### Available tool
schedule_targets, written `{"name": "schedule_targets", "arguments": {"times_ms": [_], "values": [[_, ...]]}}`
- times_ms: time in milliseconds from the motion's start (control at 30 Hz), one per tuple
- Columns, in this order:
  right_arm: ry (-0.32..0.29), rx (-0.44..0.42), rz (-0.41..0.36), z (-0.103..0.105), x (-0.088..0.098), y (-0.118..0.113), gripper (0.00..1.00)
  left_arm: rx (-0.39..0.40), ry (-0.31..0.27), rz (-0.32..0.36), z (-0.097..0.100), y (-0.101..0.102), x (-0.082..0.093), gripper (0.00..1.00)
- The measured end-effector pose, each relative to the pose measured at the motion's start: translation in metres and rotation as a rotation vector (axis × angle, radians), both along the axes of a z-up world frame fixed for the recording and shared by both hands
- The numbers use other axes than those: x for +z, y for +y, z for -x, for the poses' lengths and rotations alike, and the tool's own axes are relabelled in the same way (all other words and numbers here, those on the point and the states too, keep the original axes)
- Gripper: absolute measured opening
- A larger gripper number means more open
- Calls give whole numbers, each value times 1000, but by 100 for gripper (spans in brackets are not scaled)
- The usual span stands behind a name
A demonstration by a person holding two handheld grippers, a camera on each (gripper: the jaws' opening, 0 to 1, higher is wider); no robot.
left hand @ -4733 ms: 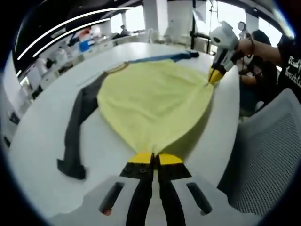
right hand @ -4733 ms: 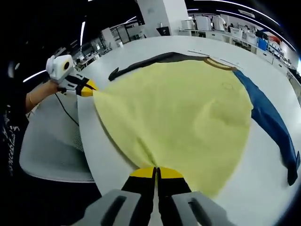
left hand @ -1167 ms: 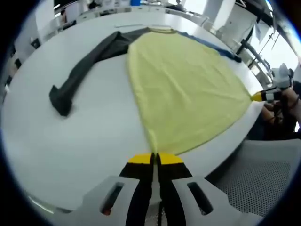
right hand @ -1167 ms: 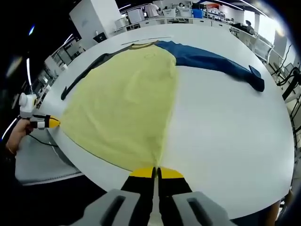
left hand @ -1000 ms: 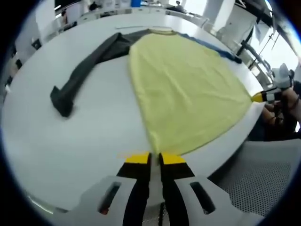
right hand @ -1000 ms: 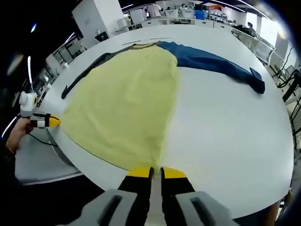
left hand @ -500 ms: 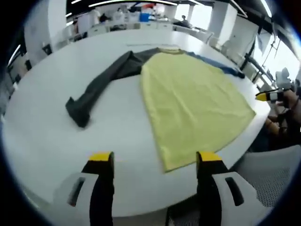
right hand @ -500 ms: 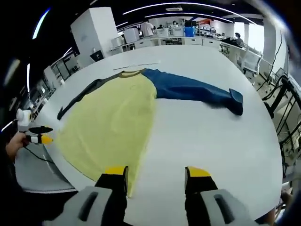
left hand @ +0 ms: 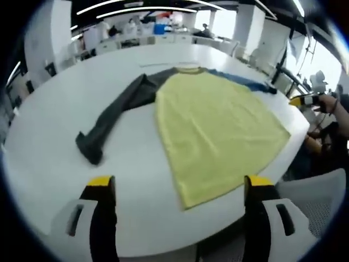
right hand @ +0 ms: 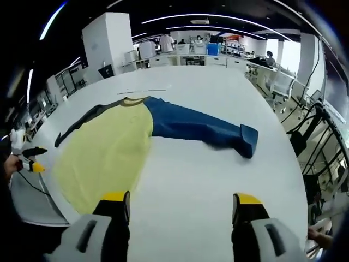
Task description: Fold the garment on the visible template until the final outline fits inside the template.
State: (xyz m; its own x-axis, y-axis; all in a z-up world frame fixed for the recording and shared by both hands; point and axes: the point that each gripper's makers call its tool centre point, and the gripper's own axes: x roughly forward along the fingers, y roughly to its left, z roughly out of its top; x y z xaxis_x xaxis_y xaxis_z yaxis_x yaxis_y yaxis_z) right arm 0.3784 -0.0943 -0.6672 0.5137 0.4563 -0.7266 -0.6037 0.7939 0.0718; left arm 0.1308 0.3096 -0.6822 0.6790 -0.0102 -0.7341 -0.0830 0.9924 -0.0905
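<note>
On the white table (left hand: 43, 136) the shirt (left hand: 218, 125) lies flat, yellow body with one dark sleeve (left hand: 112, 117) and one blue sleeve (right hand: 199, 128), while the left gripper (left hand: 177, 188) and right gripper (right hand: 180, 204) hover above it, jaws spread wide, holding nothing.

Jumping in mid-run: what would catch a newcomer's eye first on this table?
The yellow garment spread flat on the white table, its hem corner near the table edge. Its mismatched sleeves stand out: a dark grey sleeve stretched out on one side and a blue sleeve on the other. Both the left gripper and the right gripper are open, holding nothing.
</note>
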Motion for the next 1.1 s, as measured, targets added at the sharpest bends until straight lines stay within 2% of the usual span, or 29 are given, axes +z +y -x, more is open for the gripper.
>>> {"name": "schedule_targets", "arguments": {"times_ms": [67, 233, 367, 567, 700, 833, 967, 1100], "values": [[-16, -13, 6, -8, 2, -5, 73, -6, -6, -1, -1, -2, 2, 99], [-76, -25, 50, -30, 2, -17, 69, -18, -21, -6, -4, -4, 8, 99], [-111, -11, 83, -48, 0, -22, 64, -21, -27, -12, -5, -4, 11, 99], [-206, 27, 129, -79, 4, -25, 54, -19, -19, -13, -3, -4, 12, 99], [-230, 35, 148, -95, 1, -25, 49, -15, -18, -23, -3, -3, 14, 99], [-208, 55, 188, -105, -10, -27, 41, -9, -25, -26, -4, -3, 16, 99], [-175, 36, 170, -113, -19, -27, 37, -12, -29, -35, -5, -3, 18, 99], [-175, 25, 170, -117, -23, -26, 30, -11, -37, -32, -6, -4, 20, 98]]}}
